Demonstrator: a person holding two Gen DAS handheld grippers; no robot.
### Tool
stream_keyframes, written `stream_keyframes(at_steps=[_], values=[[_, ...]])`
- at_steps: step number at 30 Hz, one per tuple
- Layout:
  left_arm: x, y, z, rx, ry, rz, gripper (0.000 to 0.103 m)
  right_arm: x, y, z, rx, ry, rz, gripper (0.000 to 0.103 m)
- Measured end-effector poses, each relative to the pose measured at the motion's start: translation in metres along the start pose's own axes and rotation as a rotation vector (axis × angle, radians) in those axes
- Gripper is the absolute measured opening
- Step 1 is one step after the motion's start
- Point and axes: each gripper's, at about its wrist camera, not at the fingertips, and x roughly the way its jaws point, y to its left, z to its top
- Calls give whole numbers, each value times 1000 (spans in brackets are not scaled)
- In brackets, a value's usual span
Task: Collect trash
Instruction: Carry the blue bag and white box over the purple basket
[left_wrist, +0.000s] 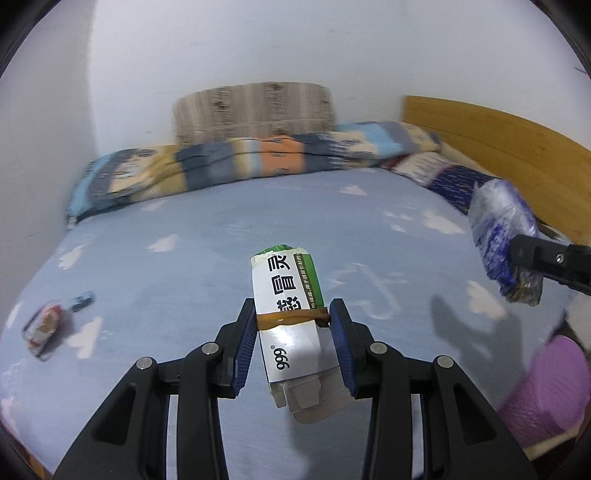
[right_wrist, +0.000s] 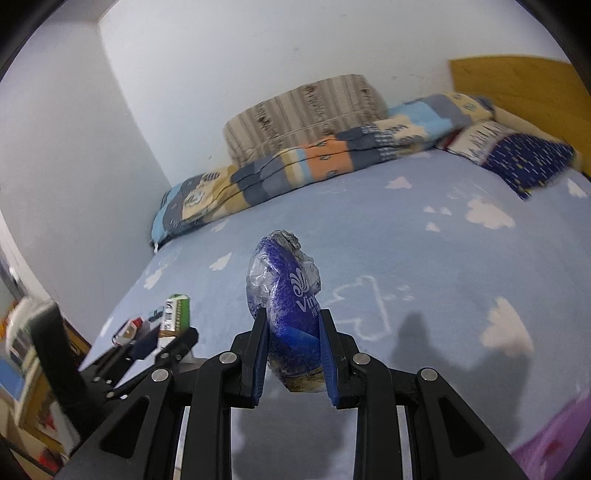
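My left hand-held gripper (left_wrist: 292, 314): black, blue pads.
Box (left_wrist: 288, 295) I hold: white, green edge, black lettering, orange band.
Packet (right_wrist: 286, 306) in my right hand-held gripper (right_wrist: 292, 325): dark blue, white logo, clear crinkled film.
Bed sheet (left_wrist: 207, 258): pale blue, white clouds.
Quilt (right_wrist: 314, 162): patchwork of blue, orange, cream.
Headboard (left_wrist: 498, 140): yellow wood.

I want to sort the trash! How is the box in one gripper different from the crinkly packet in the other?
The medicine box is white-and-green cardboard, stiff, flattened; the tissue packet is blue plastic, soft, crumpled. The left gripper holds the box, the right gripper the packet. Both are lifted above the bed sheet.
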Motion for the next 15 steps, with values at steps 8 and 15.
stream_keyframes(at_steps=[8, 15], values=[[-11, -100, -2, 107, 69, -343, 38, -122, -95, -24, 122, -78, -160, 27], [-27, -221, -7, 251, 159, -667, 38, -219, -182, -57, 275, -130, -345, 27]])
